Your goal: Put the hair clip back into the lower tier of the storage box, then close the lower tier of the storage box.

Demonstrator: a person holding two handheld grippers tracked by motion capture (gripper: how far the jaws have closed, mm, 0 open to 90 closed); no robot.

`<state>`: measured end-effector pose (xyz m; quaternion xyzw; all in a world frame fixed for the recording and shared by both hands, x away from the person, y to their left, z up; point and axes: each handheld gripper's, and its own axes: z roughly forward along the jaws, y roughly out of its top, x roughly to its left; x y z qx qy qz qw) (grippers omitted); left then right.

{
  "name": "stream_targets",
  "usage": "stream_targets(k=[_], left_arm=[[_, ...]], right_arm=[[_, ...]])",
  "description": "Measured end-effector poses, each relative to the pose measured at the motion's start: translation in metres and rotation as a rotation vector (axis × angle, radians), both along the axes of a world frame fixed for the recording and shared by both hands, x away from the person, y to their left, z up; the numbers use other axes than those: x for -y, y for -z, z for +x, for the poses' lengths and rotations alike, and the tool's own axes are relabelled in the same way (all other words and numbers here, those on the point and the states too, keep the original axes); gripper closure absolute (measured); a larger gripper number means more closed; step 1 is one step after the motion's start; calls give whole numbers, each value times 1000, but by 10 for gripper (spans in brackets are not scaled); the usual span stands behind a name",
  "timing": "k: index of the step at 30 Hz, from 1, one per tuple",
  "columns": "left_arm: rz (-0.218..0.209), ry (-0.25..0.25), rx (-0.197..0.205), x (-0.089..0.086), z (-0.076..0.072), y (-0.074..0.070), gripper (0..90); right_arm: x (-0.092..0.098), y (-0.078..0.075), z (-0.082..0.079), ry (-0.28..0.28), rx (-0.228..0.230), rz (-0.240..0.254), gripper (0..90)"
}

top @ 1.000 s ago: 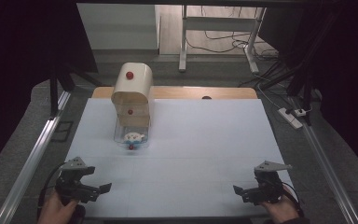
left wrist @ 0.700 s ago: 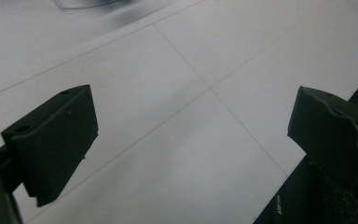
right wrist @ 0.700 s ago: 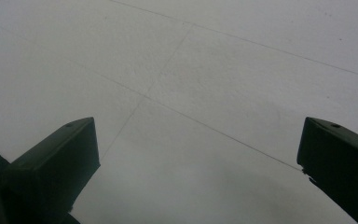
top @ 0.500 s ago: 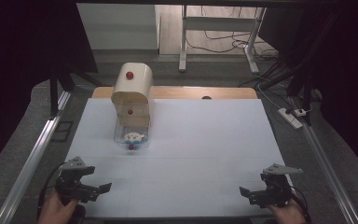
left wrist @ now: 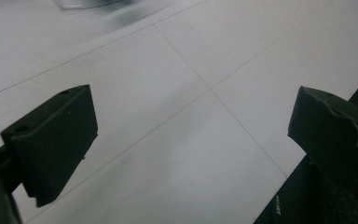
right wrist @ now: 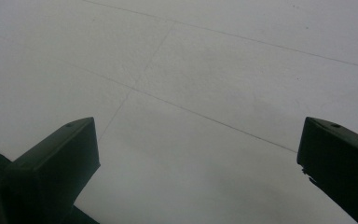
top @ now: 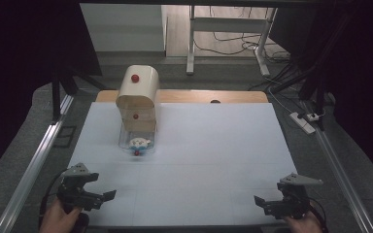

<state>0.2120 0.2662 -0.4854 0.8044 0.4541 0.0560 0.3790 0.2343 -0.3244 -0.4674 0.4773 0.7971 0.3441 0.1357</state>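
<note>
A cream box with a rounded lid and a red knob stands at the back left of the white table. A clear tray sticks out from its front and holds small white pieces. My left gripper rests near the front left corner, held by a hand, its jaws wide open over bare table. At the front right corner my right gripper is also open, with nothing between its jaws. Both grippers are far from the box.
A blurred clear rim of the tray shows at the top of the left gripper view. Metal rails run along both sides of the table. A power strip lies on the floor at the right, and a desk frame stands behind.
My right gripper has drifted a little to the right and toward the near edge. The left gripper has stayed almost still. Box and tray are unmoved.
</note>
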Motion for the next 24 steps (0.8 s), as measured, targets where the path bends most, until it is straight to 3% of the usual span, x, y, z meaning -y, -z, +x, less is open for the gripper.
stream_targets(k=[5, 13, 24], left_arm=[[-4, -1, -3, 0, 0, 0, 9], [-57, -17, -11, -7, 2, 0, 0], [-30, 2, 10, -4, 3, -1, 0]], right_arm=[[1, 0, -1, -8, 0, 6, 0], [-1, 0, 0, -16, -8, -3, 0], [-1, 1, 0, -21, -12, -6, 0]])
